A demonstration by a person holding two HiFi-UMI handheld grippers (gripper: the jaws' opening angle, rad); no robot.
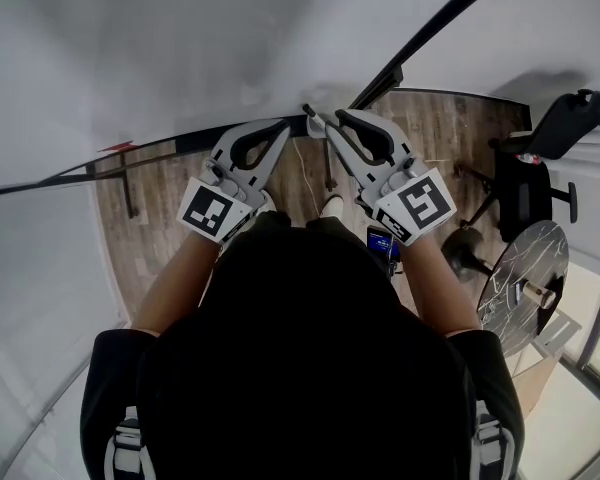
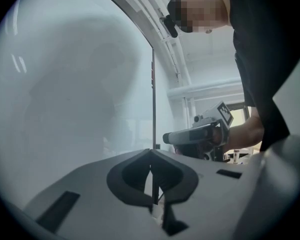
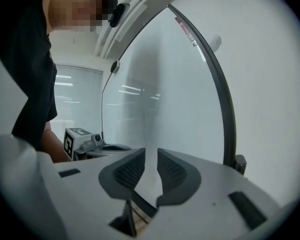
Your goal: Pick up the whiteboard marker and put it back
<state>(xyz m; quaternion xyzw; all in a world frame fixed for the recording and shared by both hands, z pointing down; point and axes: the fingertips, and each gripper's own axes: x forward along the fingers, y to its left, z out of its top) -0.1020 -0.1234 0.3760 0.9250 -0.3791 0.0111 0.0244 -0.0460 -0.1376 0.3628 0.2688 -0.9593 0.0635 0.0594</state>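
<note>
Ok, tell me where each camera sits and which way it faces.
Head view: on the person's head, facing steeply down past shoulders and forearms at left tool and right tool by the whiteboard.
Left gripper view: on the left tool, along shut jaws toward the whiteboard; right tool and torso at right.
Right gripper view: on the right tool, along open jaws; left tool at left.
Shared: whiteboard and other tool.

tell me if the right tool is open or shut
Open: in the right gripper view, the right tool has its jaws standing apart, with the bare whiteboard showing through the gap and nothing between them.
</note>
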